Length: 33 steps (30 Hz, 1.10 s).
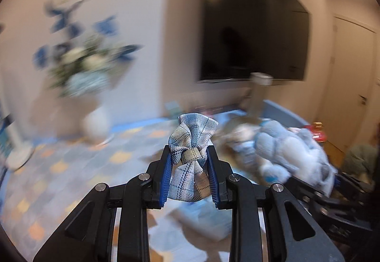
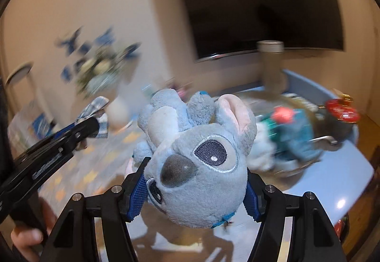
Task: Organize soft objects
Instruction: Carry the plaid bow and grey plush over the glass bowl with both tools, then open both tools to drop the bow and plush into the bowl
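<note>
Between the blue pads of the left gripper [image 1: 189, 168] sits a bunched plaid cloth [image 1: 191, 143], blue, white and tan, with a small tan loop at its middle. The pads are clamped on its sides, and the cloth rises above the fingertips and hangs a little below them, clear of the floor. Seen from the right wrist camera, the same gripper [image 2: 91, 128] reaches in from the left with the cloth [image 2: 97, 107] at its tip, and a hand [image 2: 26, 241] grips its handle at the lower left corner.

At the right gripper [image 2: 197, 181], a blue-grey plush toy [image 2: 194, 167] with a dark nose, large dark eyes and pink-lined ears fills the gap, and the pads press on the sides of its head. Its body and feet point away from the camera. From the left wrist camera the toy [image 1: 280, 150] shows blurred at the right, held up beside the cloth.

Behind both, much is smeared by motion. A dark screen [image 1: 254, 31] hangs on the pale wall, a white vase of blue and white flowers [image 1: 95, 119] stands on a patterned floor mat [image 1: 59, 167], and a blue surface [image 2: 332, 179] at the right carries a teal and red bundle [image 2: 294, 136].
</note>
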Available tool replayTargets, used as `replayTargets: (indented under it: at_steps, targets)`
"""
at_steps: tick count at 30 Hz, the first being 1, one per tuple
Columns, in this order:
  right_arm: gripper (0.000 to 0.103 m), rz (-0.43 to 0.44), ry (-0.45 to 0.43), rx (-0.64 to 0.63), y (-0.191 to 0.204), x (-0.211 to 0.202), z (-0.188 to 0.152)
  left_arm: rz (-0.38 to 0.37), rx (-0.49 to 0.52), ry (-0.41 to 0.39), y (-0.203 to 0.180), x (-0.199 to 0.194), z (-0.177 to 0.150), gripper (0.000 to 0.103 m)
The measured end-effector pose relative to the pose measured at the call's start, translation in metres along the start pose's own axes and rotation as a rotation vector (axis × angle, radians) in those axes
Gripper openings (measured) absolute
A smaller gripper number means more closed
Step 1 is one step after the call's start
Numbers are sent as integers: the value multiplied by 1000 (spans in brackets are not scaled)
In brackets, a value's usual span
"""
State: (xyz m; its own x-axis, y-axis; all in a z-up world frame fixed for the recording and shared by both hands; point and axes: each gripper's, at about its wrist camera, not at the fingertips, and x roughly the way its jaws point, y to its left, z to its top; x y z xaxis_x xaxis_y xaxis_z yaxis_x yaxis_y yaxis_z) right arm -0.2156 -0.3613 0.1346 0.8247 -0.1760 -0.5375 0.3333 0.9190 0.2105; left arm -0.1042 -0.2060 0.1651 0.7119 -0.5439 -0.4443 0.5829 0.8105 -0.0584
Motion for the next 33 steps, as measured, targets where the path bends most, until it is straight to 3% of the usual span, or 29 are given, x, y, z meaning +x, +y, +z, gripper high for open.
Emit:
replayTargets:
  at_steps: [4,9,13,19,20,21,24,31,33]
  targets:
    - [66,-92,-44,82,-57,0,25,-108,47,33,-51,30,23,25]
    - [66,-170,-62,194,-117,7,54,-152,96,67,-93,71,41,25]
    - [67,-224,-55,222,-142,22,71,-155,119,113,-113,106,43,25]
    - [69,-202,-5,250,-153,49,84,-143,119,167,-120,144,39,26]
    - [71,-196,3,252,-155,52,85,-144,122,172,-120,149,38,29]
    - [71,-184,13,252,-156,55,86,-155,128,187,-121,154,37,42]
    - [72,-181,33,240,-155,58,85,-135,146,222,-123,160,32,59]
    - [75,-198,34,247,-155,39,75,-169,129,202,-107,130,27,63]
    - [80,-199,28,253,-153,34,75,-165,128,188,-100,116,28,69]
